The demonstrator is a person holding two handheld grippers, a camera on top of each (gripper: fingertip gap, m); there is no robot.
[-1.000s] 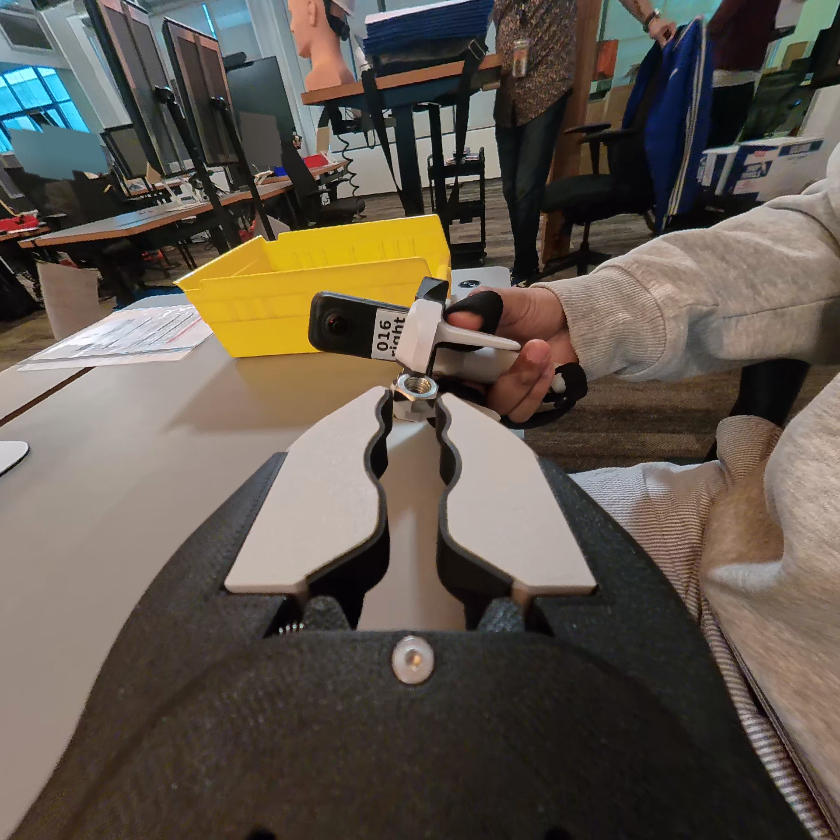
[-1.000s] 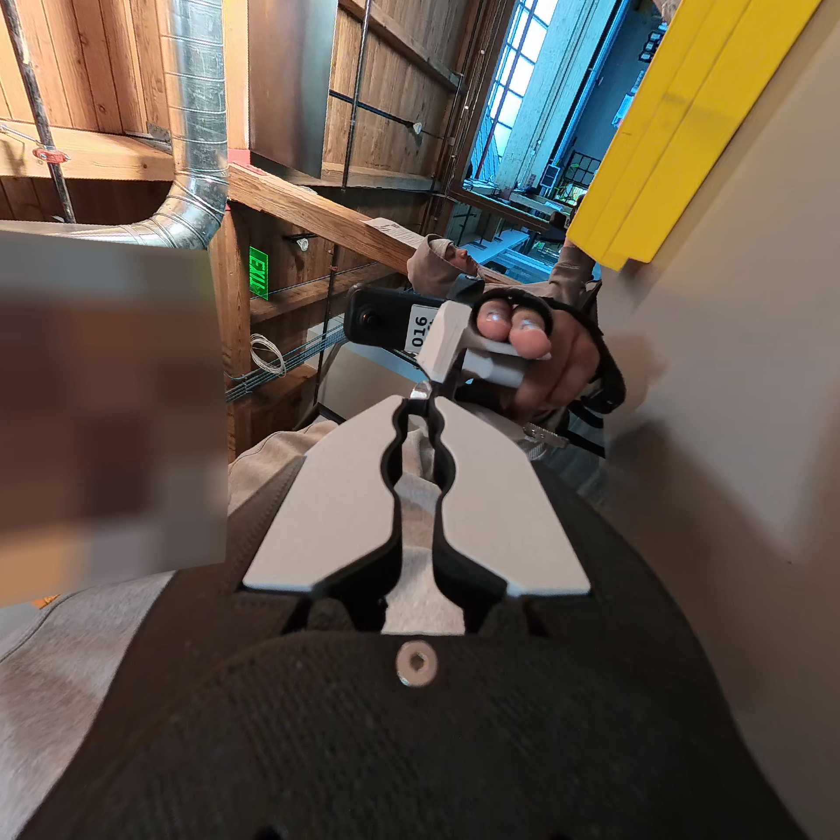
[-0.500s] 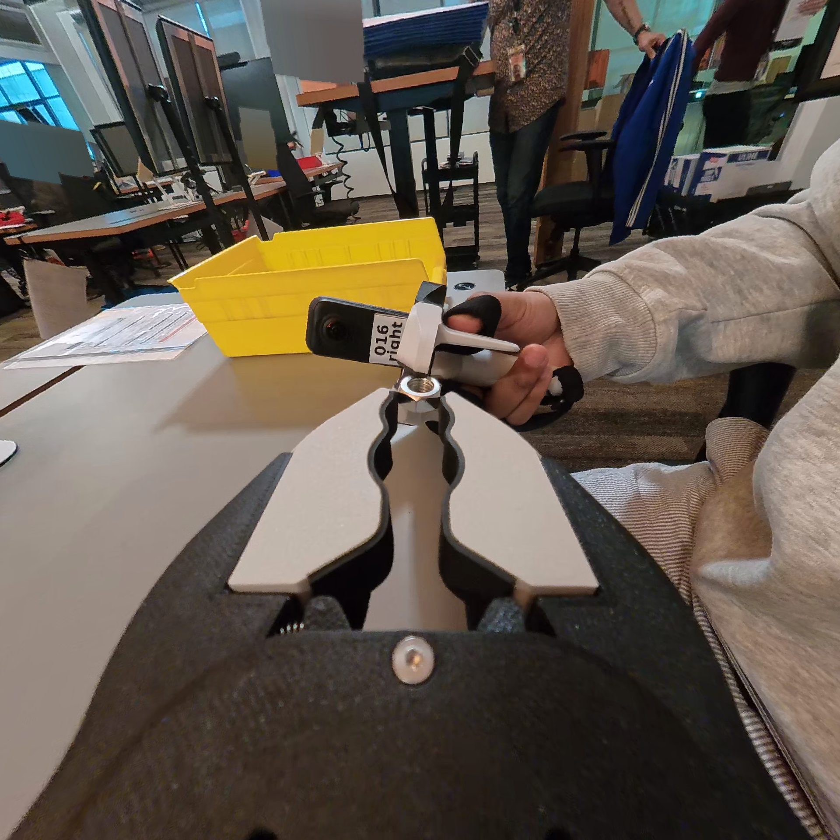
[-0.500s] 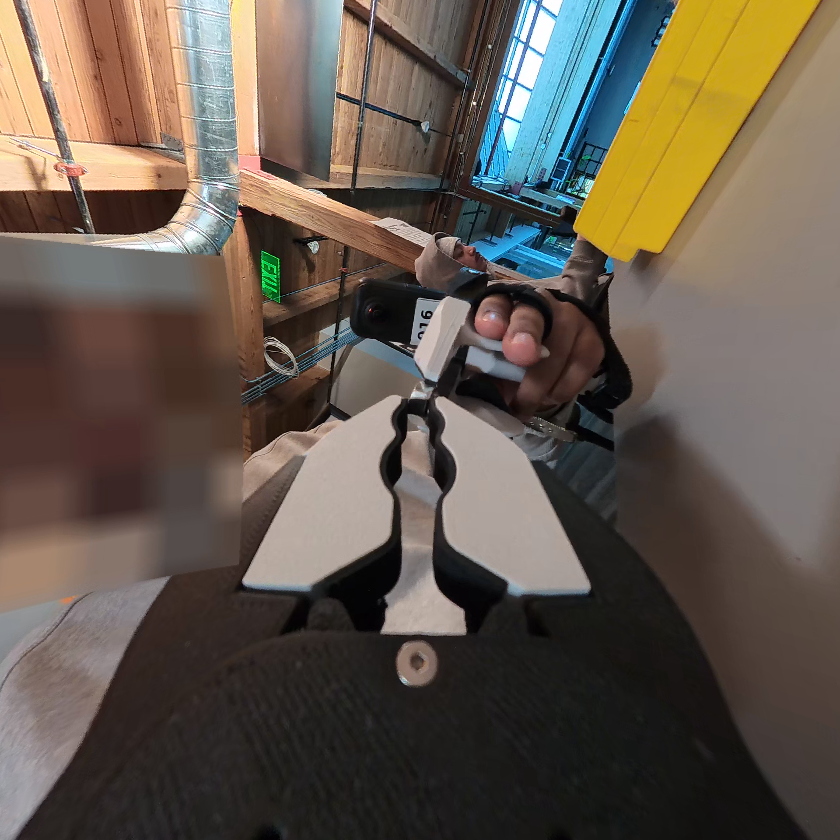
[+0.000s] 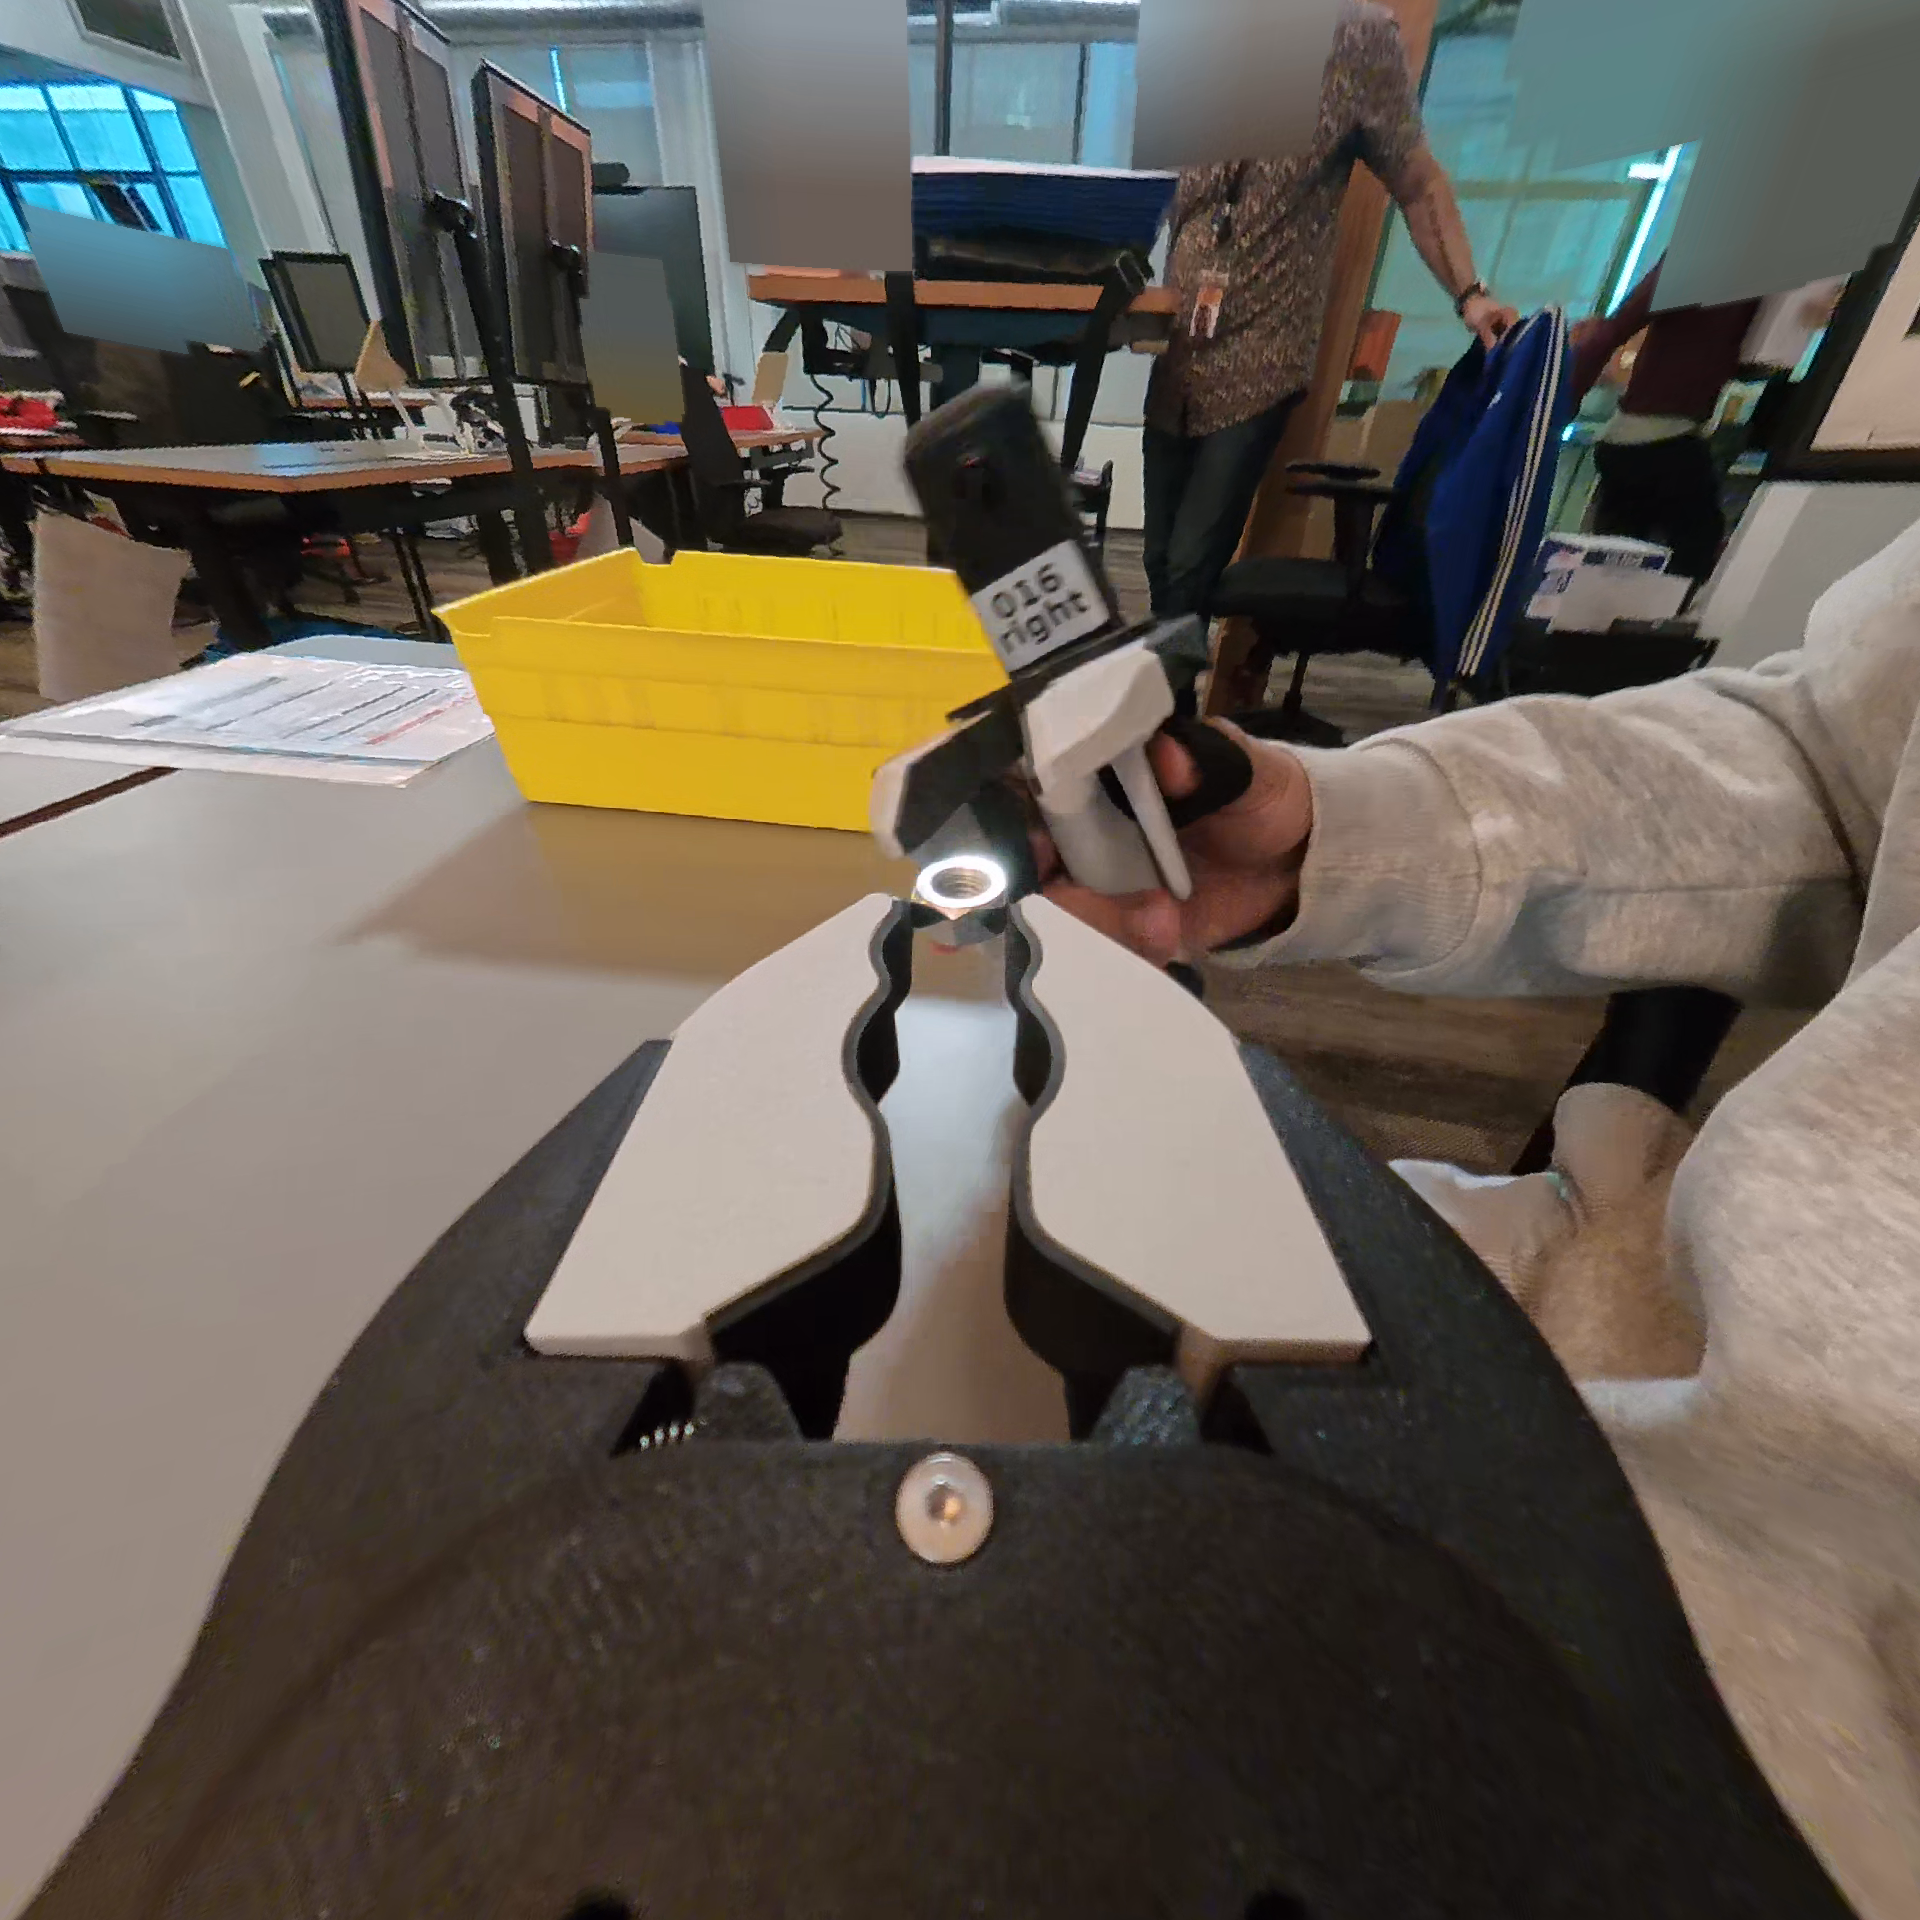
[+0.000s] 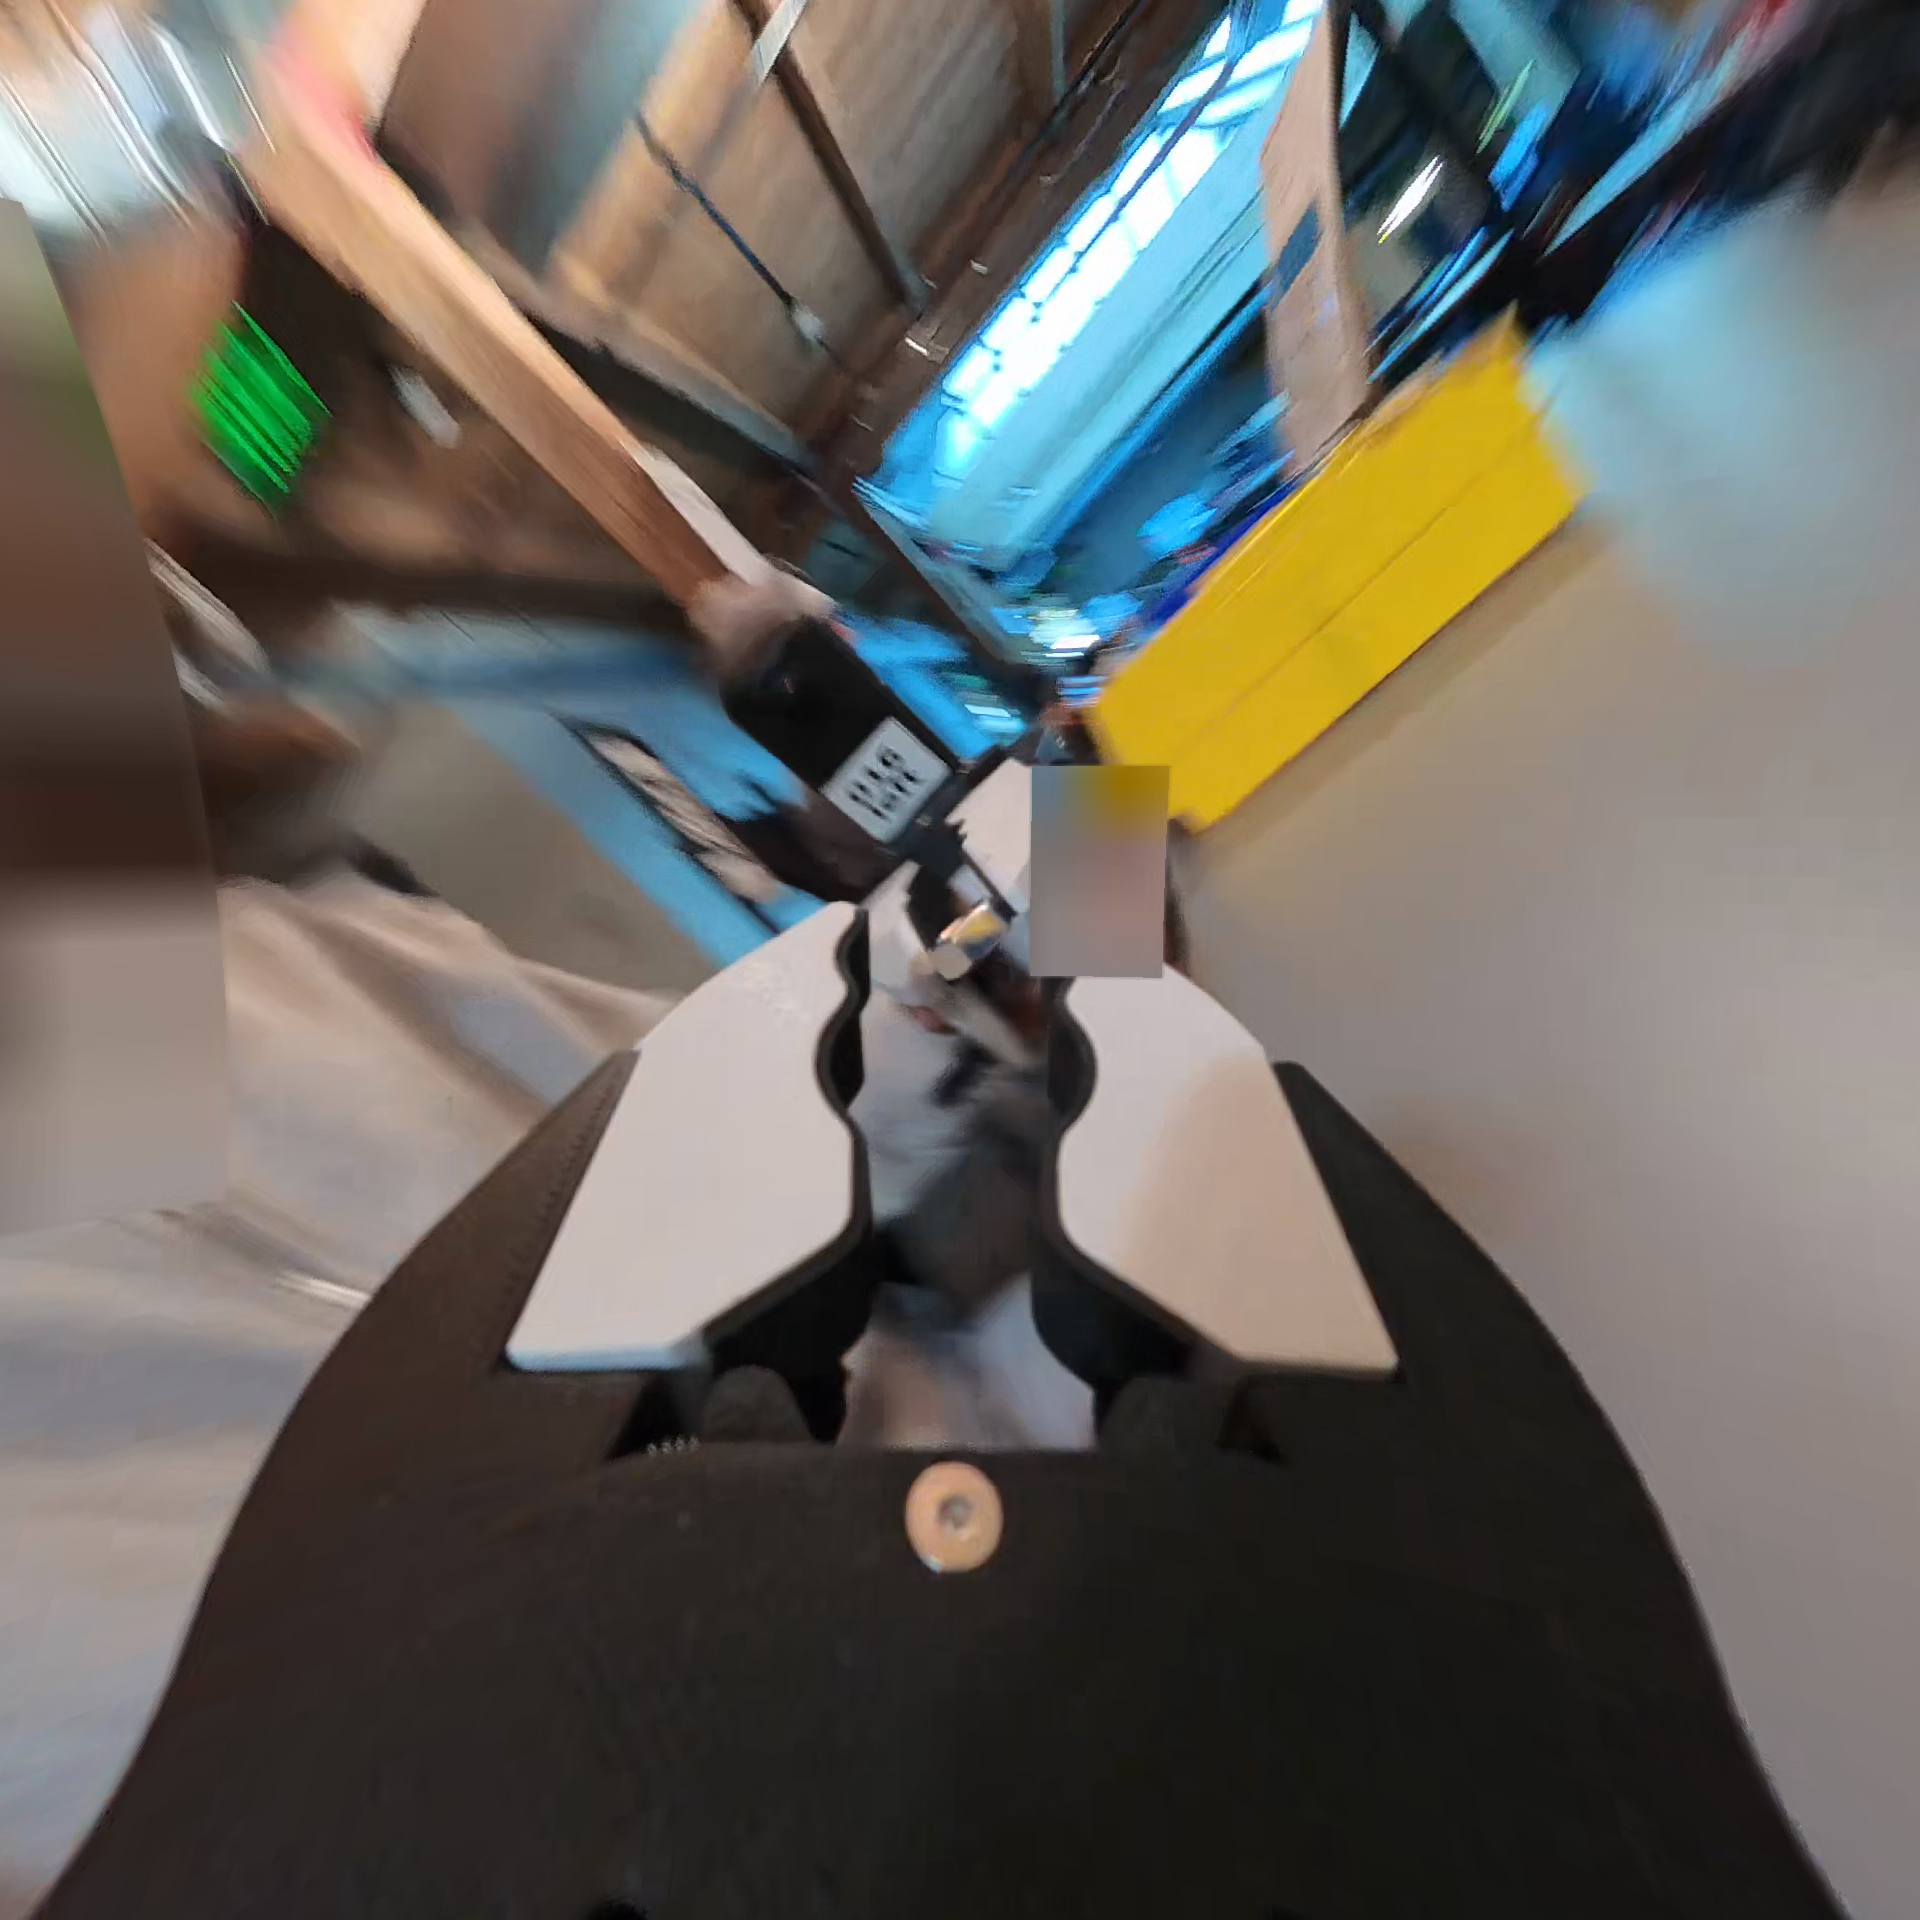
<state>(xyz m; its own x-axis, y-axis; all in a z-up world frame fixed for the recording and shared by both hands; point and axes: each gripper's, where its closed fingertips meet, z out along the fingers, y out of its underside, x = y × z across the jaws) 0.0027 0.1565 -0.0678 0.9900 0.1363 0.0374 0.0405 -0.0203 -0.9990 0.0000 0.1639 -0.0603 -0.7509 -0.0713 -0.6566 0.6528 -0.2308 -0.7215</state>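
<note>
A small shiny hexagonal steel nut (image 5: 958, 902) is pinched at the very tips of the left gripper (image 5: 956, 920), whose white jaws are closed on its sides with the threaded hole facing up. The nut is held above the near edge of the pale grey bench (image 5: 260, 987). Just above and right of the nut, the right gripper (image 6: 951, 940) is tilted steeply, its dark tips nearly touching the nut; whether they touch cannot be told. In the blurred right wrist view, the right gripper's jaws are spread with a clear gap and nothing is clamped between them, the nut lying just beyond their tips. The right gripper is gripped by a bare hand (image 5: 1216, 862) in a light grey sleeve (image 5: 1558, 821), right of the nut. Beyond the nut, a yellow rectangular plastic bin (image 5: 717, 686) stands on the bench, and left of the bin a printed paper sheet (image 5: 260, 712) lies flat. Far behind the nut, a standing person (image 5: 1247, 364) in a patterned shirt is seen beside a blue jacket (image 5: 1465, 499) hung on a chair.
</note>
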